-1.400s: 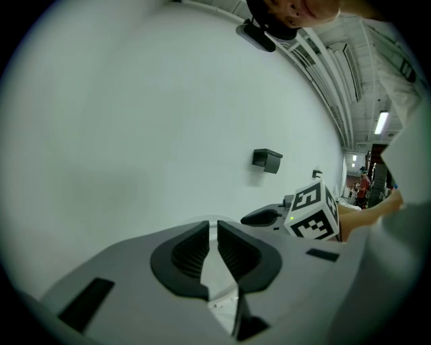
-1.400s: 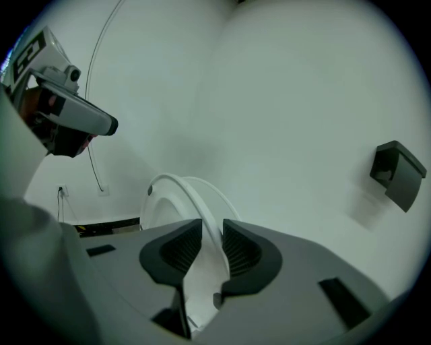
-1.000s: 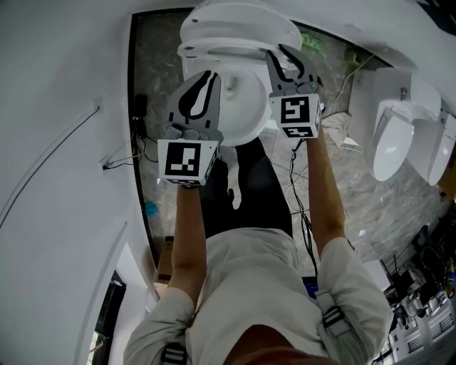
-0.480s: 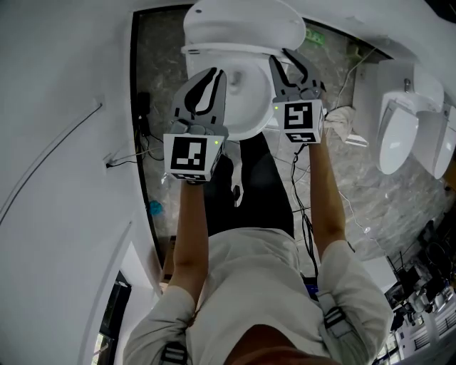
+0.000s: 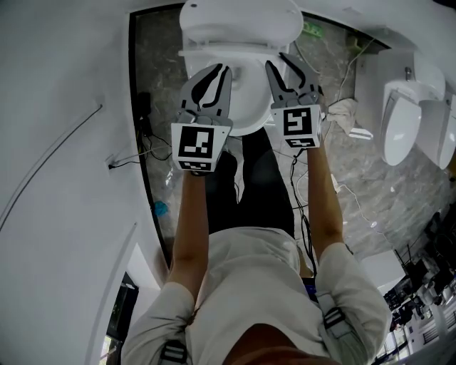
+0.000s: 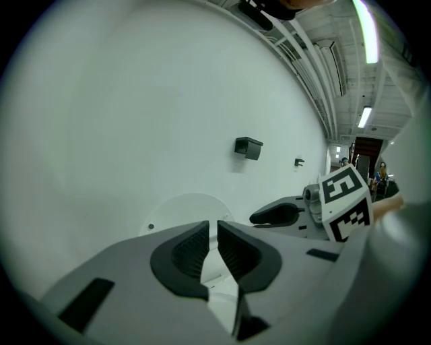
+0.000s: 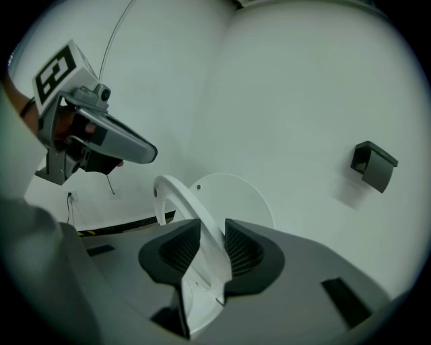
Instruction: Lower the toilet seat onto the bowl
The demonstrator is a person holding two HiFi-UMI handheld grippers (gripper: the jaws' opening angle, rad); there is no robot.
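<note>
The white glazed toilet bowl (image 5: 246, 107) sits higher and more centred in the head view than a second ago. Its smooth oval lid (image 5: 239, 21) is upright at the top edge, above the grey marbled floor (image 5: 153, 64). In the right gripper view the lid shows as a plain white disc against the wall.

The toilet seat (image 7: 186, 207) is a glossy white ring seen nearly edge-on. It is not down on the bowl. Its long axis climbs steeply from the right gripper's pads up and to the left, ending in the rounded front arch. That arch stands out in front of the lid.

The two matte grey grippers now lie side by side over the bowl. Earlier the left one hung lower in the head view.

The right gripper (image 7: 213, 222) has just been opening its jaws. They now stand wide, and the seat's rim passes between the ribbed black pads (image 7: 180, 251). I cannot make out a gap on either side of it.

The left gripper (image 6: 212, 224) has its jaws drawn in to a thin slit, as before, holding nothing.

A small black boxy fitting (image 7: 374, 165) sticks out from the wall.
</note>
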